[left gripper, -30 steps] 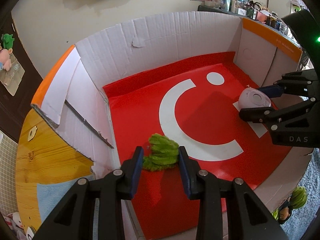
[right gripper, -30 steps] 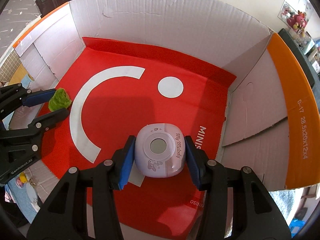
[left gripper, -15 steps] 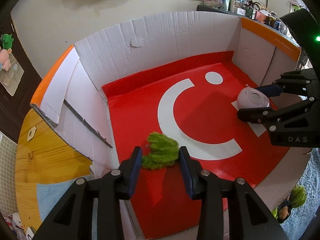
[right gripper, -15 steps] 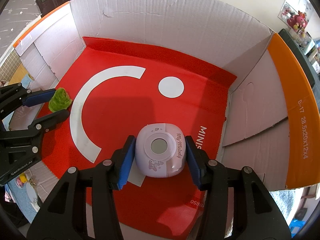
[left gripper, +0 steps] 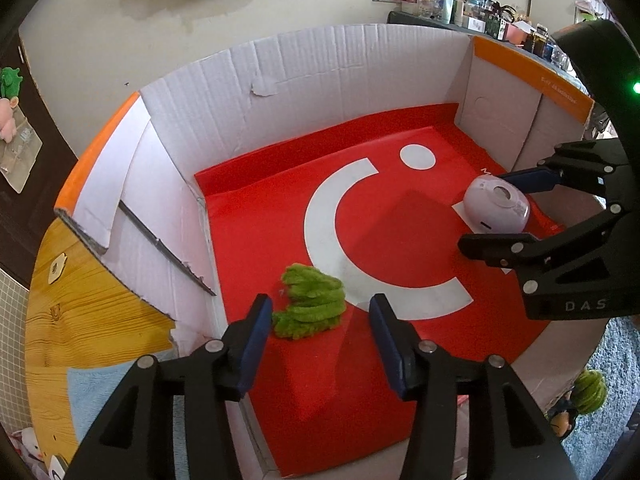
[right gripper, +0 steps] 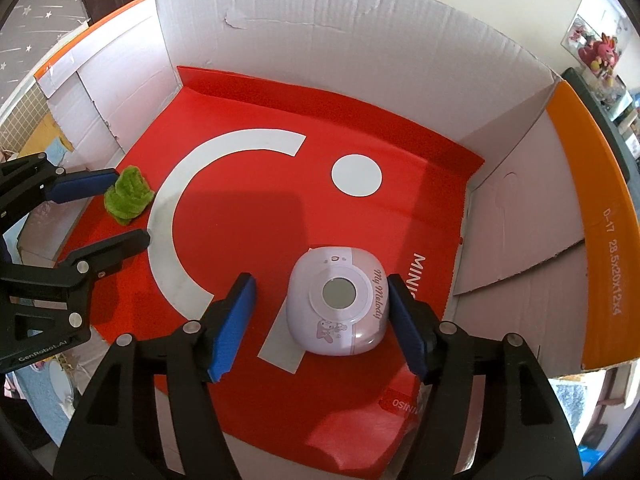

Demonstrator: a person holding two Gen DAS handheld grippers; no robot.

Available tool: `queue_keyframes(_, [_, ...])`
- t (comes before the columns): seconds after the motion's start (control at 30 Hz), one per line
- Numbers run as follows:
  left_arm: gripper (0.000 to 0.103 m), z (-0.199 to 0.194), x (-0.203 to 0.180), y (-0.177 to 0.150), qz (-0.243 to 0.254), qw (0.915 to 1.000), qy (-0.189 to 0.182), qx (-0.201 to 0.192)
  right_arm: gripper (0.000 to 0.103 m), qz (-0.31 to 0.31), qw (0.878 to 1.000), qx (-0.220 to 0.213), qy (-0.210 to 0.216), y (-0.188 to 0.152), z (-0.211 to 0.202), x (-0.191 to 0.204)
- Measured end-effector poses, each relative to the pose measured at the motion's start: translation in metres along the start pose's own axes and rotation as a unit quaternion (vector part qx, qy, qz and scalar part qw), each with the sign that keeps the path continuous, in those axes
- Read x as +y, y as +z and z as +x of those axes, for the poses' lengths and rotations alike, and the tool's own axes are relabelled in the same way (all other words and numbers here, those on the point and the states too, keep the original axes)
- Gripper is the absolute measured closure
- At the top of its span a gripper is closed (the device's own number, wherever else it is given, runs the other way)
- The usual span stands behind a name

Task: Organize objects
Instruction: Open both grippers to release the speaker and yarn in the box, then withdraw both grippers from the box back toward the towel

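Both grippers have let go within the last second: jaws that were closed in on their objects now stand wide, with each object left lying on the red liner of the cardboard box (left gripper: 360, 64). In the left wrist view, the left gripper (left gripper: 320, 326) is spread open and holds nothing; the green plush toy (left gripper: 312, 306) lies between its blue pads, touching or almost touching the left one and clear of the right. It looks soft, light and squashy, so a pinch across its ribbed middle should hold without slipping. "DAS" is legible on the other gripper's body at the right edge. In the right wrist view, the right gripper (right gripper: 322, 318) is likewise open and empty; the pink compact case (right gripper: 339, 300) sits on the liner, close against the right pad with a clear gap to the left. It appears a hard, smooth, rounded shell, likely slick, best squeezed across its flat sides, low down. Its lid reads "My Melody"; the liner shows "MINISO", the orange flap "D-17 28.5x20x12x4", and the left gripper's body "GenRobot.AI".
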State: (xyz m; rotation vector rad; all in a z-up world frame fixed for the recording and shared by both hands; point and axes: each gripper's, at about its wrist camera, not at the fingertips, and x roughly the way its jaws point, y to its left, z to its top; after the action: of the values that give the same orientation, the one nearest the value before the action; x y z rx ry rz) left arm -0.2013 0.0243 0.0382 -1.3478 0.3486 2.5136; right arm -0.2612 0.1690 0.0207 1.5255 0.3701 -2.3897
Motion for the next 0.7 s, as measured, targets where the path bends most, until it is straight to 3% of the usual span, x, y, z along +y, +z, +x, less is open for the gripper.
queue_keyframes(0.3, [0.049,0.011,0.002,0.013,-0.012,0.9999,-0.008,0.000,0.035,0.003,1.000,-0.018,-0.007,-0.003,-0.008,-0.002])
queue_keyframes(0.43, [0.042,0.000,0.002,0.015,-0.019,0.9997,-0.009,-0.015,0.029,-0.005,0.999,-0.036,-0.020,-0.007,-0.024,0.000])
queue_keyframes(0.7, [0.038,-0.033,0.001,0.014,-0.027,0.9982,-0.006,-0.053,0.027,0.001,0.997,-0.072,-0.027,-0.018,-0.063,-0.005])
